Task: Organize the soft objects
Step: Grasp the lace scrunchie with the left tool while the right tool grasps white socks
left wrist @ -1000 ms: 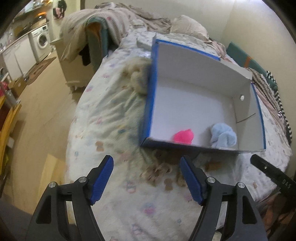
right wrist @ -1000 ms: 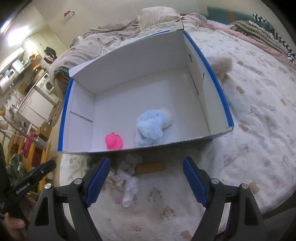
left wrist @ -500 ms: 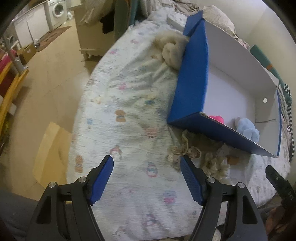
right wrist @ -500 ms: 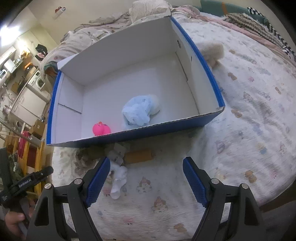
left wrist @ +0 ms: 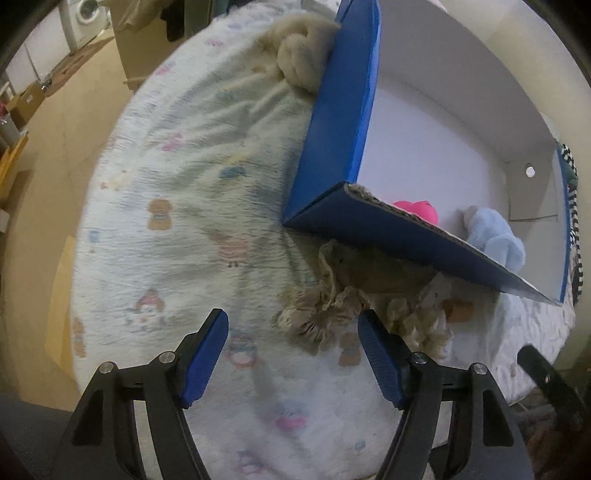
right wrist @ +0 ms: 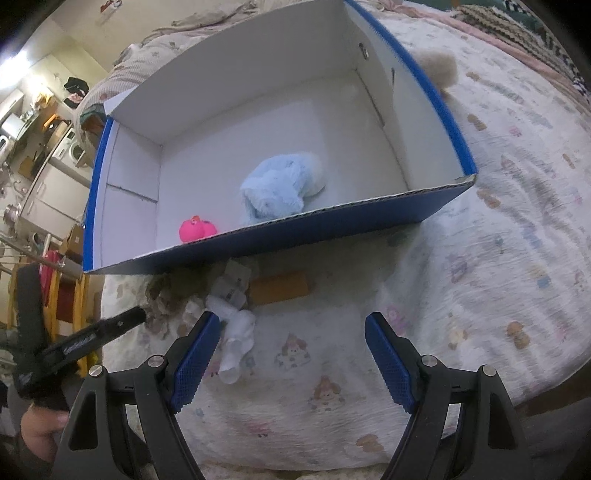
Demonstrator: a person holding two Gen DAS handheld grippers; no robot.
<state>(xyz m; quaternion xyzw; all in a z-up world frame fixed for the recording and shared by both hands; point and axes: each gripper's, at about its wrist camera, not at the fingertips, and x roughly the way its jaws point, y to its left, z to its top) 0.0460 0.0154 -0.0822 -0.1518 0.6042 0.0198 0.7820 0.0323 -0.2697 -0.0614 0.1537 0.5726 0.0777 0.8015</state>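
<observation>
Two claws hang over a bed mid-tidy, both spread wide and holding nothing. The left claw (left wrist: 293, 354) points at a beige frilled scrunchie (left wrist: 317, 317) lying just ahead of its tips, nearer the right-hand pad, with more crumpled beige cloth (left wrist: 417, 321) beside it and running under the box's near wall. The right claw (right wrist: 291, 354) has a white sock (right wrist: 236, 339) just beside its left pad; the sock's long axis runs away from the claw toward the box, roughly in line with the fingers. A small tan block (right wrist: 280, 286) lies farther on, close to the box wall.

By this view the left claw is the nearer one to the scrunchie and the right claw to the sock, so each would need only a short advance and a slight sideways shift to straddle its item.

The blue box (right wrist: 332, 229) with a white inside sits beyond the loose pile. It already holds a pale blue plush (right wrist: 280, 188) and a small pink toy (right wrist: 195, 229), well apart from the box's far wall. A fluffy cream bundle (left wrist: 299, 62) rests against the outside of its left wall.

The bed (left wrist: 184, 184) wears a white cover printed with small bears. Beyond it are bare floor and a washing machine (left wrist: 86, 9).
</observation>
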